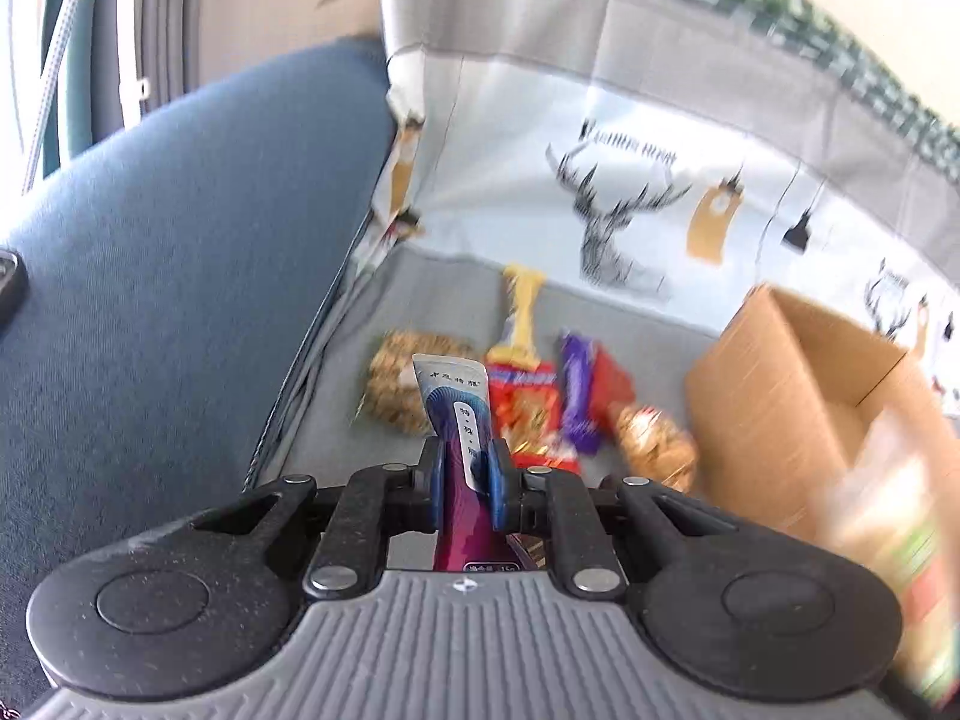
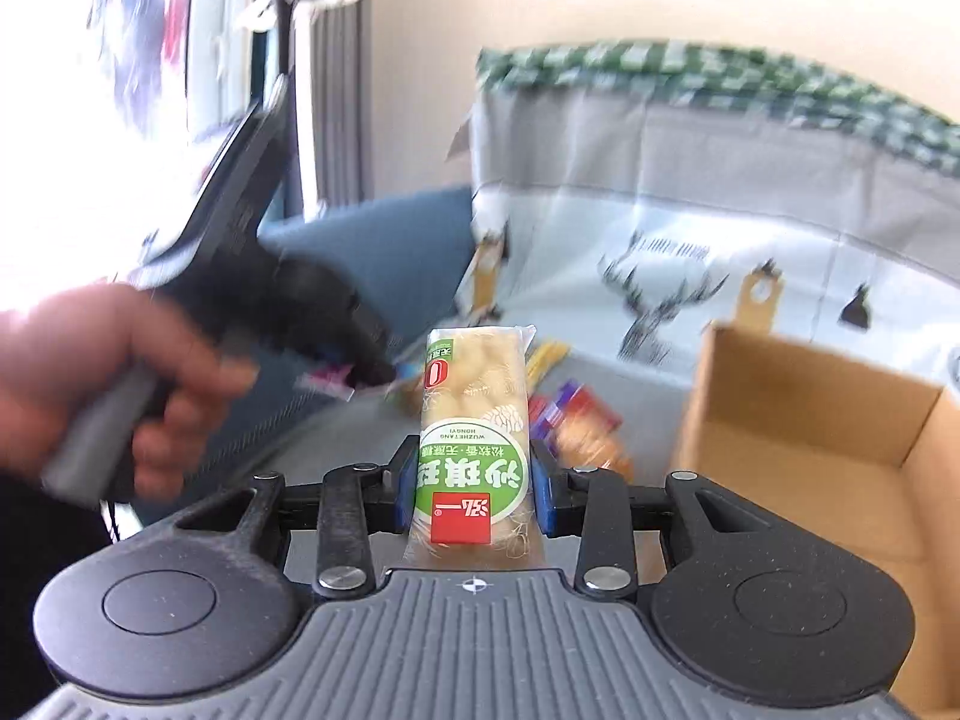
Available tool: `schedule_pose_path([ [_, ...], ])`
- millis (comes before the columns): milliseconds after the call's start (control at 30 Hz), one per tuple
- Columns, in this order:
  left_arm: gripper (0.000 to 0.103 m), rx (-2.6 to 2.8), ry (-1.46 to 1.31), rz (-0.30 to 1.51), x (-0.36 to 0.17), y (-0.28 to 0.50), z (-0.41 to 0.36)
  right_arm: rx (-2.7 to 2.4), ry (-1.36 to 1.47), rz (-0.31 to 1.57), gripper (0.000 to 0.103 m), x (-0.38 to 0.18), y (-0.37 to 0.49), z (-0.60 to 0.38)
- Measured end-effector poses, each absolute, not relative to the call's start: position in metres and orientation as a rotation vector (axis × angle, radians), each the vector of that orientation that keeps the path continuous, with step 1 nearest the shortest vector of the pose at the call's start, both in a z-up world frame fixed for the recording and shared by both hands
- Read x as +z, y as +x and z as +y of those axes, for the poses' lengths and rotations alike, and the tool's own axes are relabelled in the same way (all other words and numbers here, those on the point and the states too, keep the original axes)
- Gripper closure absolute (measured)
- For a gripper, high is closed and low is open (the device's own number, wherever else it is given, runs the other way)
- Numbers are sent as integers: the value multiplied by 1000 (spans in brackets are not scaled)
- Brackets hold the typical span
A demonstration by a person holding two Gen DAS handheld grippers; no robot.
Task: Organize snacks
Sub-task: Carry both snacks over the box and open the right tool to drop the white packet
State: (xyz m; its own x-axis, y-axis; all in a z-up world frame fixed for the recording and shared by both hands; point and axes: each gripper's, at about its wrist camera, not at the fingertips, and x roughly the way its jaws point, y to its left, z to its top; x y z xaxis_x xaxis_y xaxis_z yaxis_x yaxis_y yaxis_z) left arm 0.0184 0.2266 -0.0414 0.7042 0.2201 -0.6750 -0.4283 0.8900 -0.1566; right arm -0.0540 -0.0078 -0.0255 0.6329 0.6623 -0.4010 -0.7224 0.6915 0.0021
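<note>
My left gripper (image 1: 467, 483) is shut on a slim purple and silver snack packet (image 1: 459, 420), held above the grey sofa seat. It also shows in the right wrist view (image 2: 366, 360), held by a hand at the left. My right gripper (image 2: 474, 492) is shut on a green-labelled pastry pack (image 2: 474, 420), held upright. An open cardboard box (image 1: 798, 384) stands to the right, also seen in the right wrist view (image 2: 822, 420). Several loose snacks (image 1: 540, 396) lie on the seat between the grippers and the box.
A blue sofa armrest (image 1: 180, 276) rises at the left. A deer-print cloth (image 1: 630, 210) covers the sofa back behind the snacks. A window and curtain (image 2: 336, 60) are at the far left.
</note>
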Motion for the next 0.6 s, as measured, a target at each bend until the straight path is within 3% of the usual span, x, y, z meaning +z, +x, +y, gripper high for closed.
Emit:
schedule_pose_path([
  [300, 88, 339, -337, 611, -24, 25, 203, 681, -131, 263, 65, 43, 12, -87],
  [600, 88, 298, -344, 570, -20, 42, 180, 477, -39, 375, 65, -5, 67, -142],
])
